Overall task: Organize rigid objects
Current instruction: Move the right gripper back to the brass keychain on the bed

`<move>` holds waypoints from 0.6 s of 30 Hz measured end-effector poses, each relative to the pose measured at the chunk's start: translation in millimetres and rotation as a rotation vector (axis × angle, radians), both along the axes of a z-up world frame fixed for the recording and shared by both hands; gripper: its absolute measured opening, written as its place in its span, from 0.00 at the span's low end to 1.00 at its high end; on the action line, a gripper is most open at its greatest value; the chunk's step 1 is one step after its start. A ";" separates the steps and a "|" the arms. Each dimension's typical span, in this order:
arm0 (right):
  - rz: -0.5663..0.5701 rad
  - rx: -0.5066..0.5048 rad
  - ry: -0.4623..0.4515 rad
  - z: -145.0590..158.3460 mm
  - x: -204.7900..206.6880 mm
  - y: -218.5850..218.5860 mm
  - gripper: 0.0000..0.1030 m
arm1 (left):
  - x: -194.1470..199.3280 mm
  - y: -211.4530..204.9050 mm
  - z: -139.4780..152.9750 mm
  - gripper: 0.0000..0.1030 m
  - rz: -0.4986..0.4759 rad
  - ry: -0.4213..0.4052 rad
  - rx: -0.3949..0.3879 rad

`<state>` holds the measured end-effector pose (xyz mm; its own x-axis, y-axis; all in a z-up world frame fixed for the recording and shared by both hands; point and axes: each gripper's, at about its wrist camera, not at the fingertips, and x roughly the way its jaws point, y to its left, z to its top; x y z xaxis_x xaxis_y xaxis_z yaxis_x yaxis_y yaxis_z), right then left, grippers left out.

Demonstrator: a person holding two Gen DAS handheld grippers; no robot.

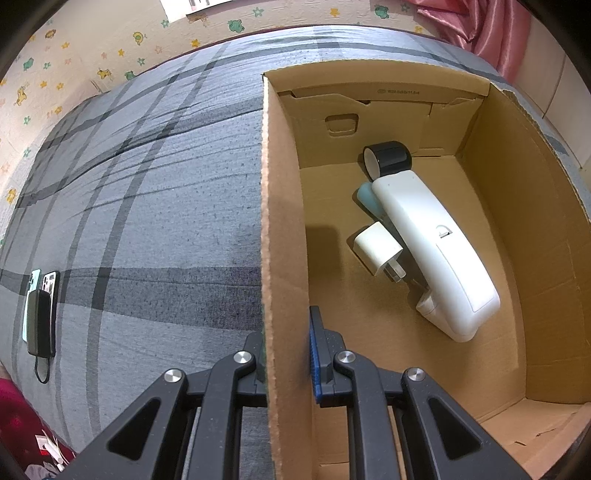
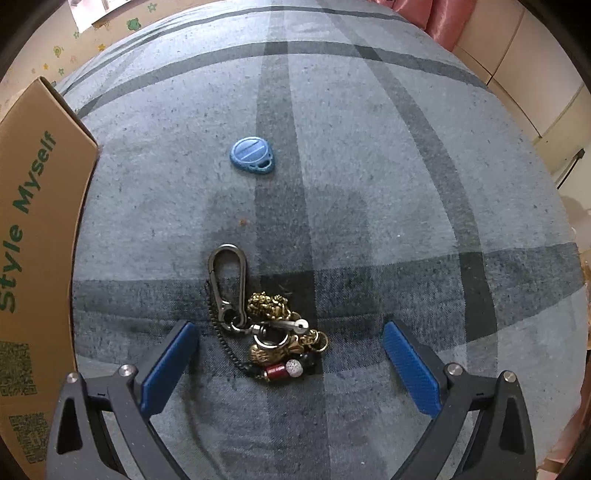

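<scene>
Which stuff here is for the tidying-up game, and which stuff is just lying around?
For the job:
cardboard box, clamped by the left tool
white remote, white charger and black roll, already inside the box
keychain bunch, between the open right tool's fingers
blue tag

Just lying about:
phones on the bedspread
pink curtain

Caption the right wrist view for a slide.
Open right hand-held gripper poised over a keychain on the plaid bedspread.

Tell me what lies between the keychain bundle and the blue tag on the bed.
Only bare plaid bedcover between the keychain bundle and blue tag, seen in the right wrist view.
</scene>
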<state>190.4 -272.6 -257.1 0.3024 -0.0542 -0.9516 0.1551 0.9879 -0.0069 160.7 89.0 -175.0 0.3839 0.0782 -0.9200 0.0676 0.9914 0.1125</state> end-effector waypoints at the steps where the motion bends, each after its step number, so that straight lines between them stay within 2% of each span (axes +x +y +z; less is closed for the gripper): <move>1: 0.000 0.001 -0.001 -0.8 0.2 -0.4 1.00 | 0.0 -0.6 0.1 0.14 -0.001 0.000 0.003; 10: 0.015 0.017 0.023 -9.8 11.4 -1.1 1.00 | -0.6 -1.5 -1.5 0.14 -0.002 0.000 0.010; 18: 0.025 0.000 0.009 -14.8 14.7 -1.3 1.00 | -0.1 -0.4 -1.0 0.14 -0.001 0.000 0.005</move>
